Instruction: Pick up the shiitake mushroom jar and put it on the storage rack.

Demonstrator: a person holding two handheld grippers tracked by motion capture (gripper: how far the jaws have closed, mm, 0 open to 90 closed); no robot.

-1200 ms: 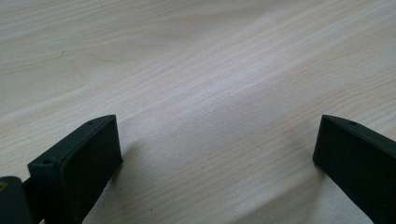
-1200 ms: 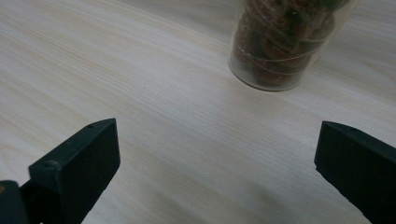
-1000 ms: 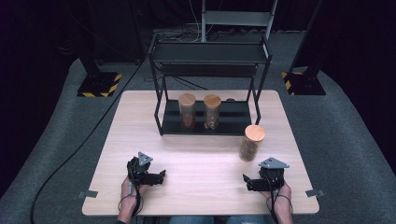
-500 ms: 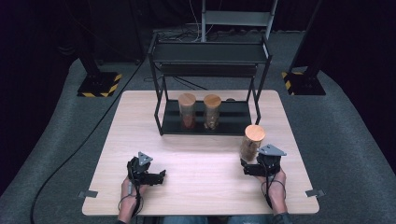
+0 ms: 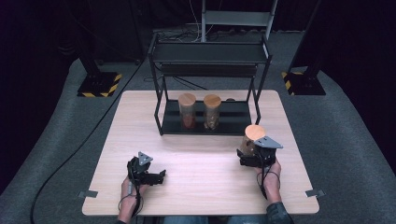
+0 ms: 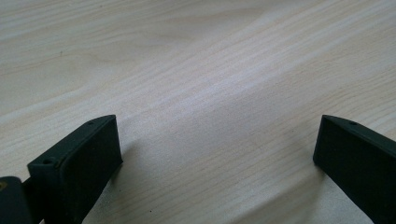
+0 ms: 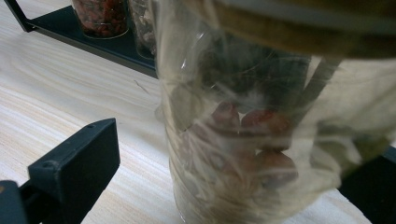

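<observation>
A clear glass jar with a cork lid (image 5: pixel 253 135) stands on the wooden table (image 5: pixel 201 154), just in front of the black rack's right leg. My right gripper (image 5: pixel 248 155) is low against its near side. In the right gripper view the jar (image 7: pixel 233 140), holding reddish-brown pieces, stands between the two spread jaws, with a gap to the left finger (image 7: pixel 79 163). That gripper (image 7: pixel 233 161) is open. My left gripper (image 5: pixel 158 176) rests near the front left of the table, open, with bare wood between its fingers (image 6: pixel 218 135).
A black two-level rack (image 5: pixel 210 56) stands at the back middle. Two cork-lidded jars, one with red contents (image 5: pixel 187 111) and one with brown contents (image 5: pixel 212 112), stand on its bottom shelf (image 5: pixel 238 116). A cable trails off the table's left side.
My right gripper has moved forward across the table up to the lone jar, which now sits between its jaws. The left gripper has stayed put.
</observation>
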